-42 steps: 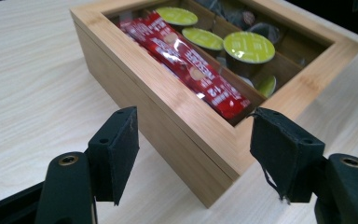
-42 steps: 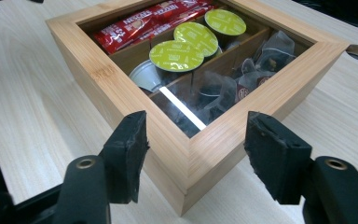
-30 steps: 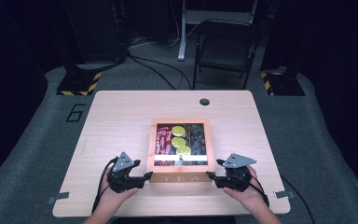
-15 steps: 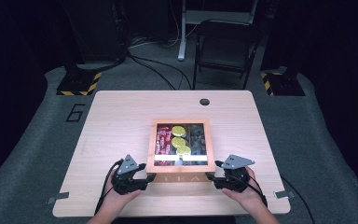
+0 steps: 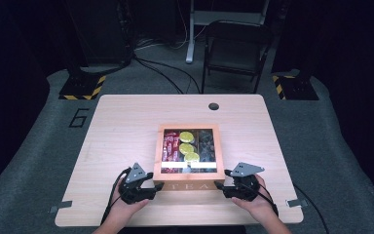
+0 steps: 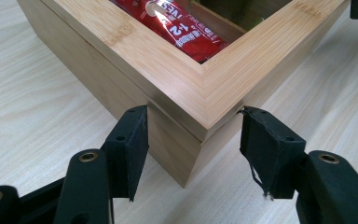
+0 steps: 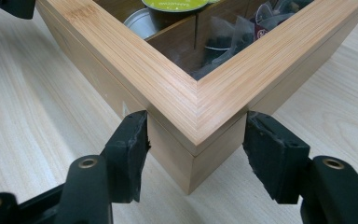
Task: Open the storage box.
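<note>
A bamboo tea box (image 5: 187, 185) with a glass-panelled lid sits near the table's front edge. It holds red sachets (image 6: 186, 32), green-topped capsules (image 5: 186, 146) and dark tea bags (image 7: 233, 42). My left gripper (image 5: 156, 187) straddles the box's front-left corner (image 6: 200, 116). Its jaws have just been closing, and the pads (image 6: 133, 140) now press the two walls under the lid. My right gripper (image 5: 220, 186) straddles the front-right corner (image 7: 196, 116) the same way, also having closed, with its pads (image 7: 265, 149) against the walls.
The wooden table (image 5: 121, 131) has a cable hole (image 5: 214, 106) at its far edge. A dark folding chair (image 5: 233, 48) stands behind it, with yellow-black striped bases (image 5: 80, 87) on the floor. The table's front edge is close under both hands.
Both pairs of jaws have narrowed onto the box's front corners. The left gripper has edged in slightly toward its corner. The box has stayed in place.
</note>
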